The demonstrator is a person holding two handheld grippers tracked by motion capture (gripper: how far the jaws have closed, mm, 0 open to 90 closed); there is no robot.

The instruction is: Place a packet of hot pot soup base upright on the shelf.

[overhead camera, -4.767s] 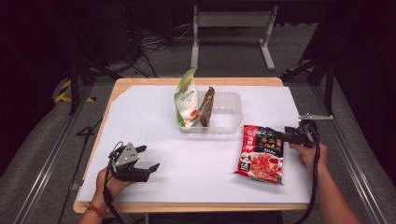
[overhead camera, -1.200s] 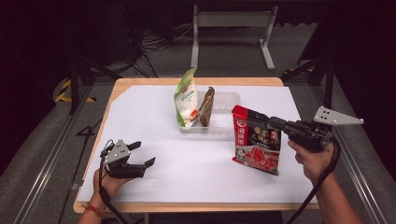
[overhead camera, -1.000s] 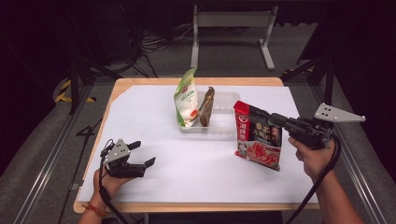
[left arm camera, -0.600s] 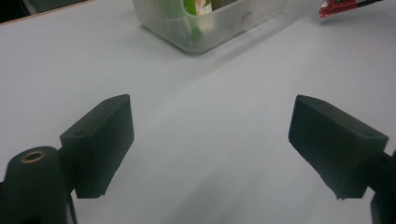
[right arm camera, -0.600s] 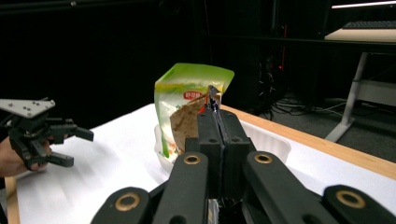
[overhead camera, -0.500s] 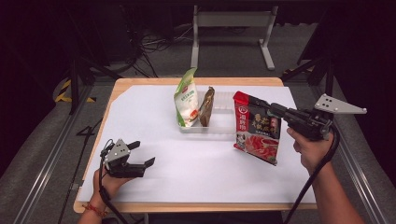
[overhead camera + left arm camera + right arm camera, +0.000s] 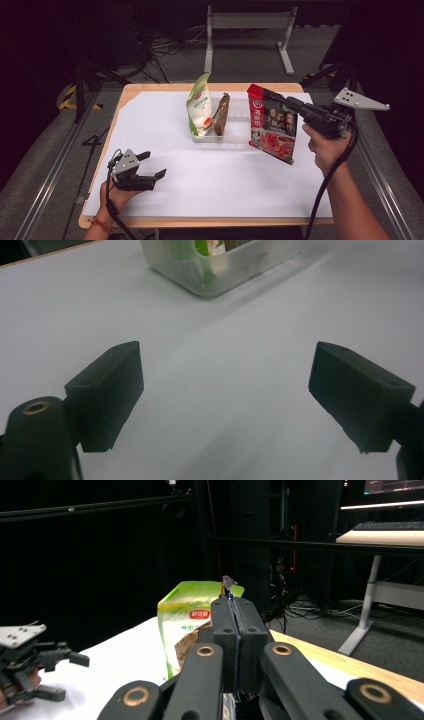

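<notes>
Left hand-held gripper (image 7: 152,175): It sits low in the lower left of the high view, on the white table (image 7: 160,130). A hand holds it from below. Its two black jaws stand wide apart with nothing between them. In the left gripper view, just white table lies between the jaws.

Clear tub (image 7: 235,136): It stands near the middle of the high view, toward the top of the table. In the left gripper view its corner (image 7: 220,282) shows at the top middle.

Green bag (image 7: 199,104): It stands up at the left end of the tub. In the right gripper view it shows in the middle (image 7: 187,625), behind the black jaws.

Brown pack (image 7: 220,114): It stands on its edge in the tub, just right of the green bag.

Red bag (image 7: 272,125): It hangs in the air right of the middle in the high view, just beside the right end of the tub. It is tilted, and its bottom corner is close to the table.

Right hand-held gripper (image 7: 280,100): It is at the right of the high view, held by a hand. Its jaws are pinched tight on the top edge of the red bag. In the right gripper view the jaws (image 7: 234,625) press flat together, with a bit of bag edge poking out at the tip.
</notes>
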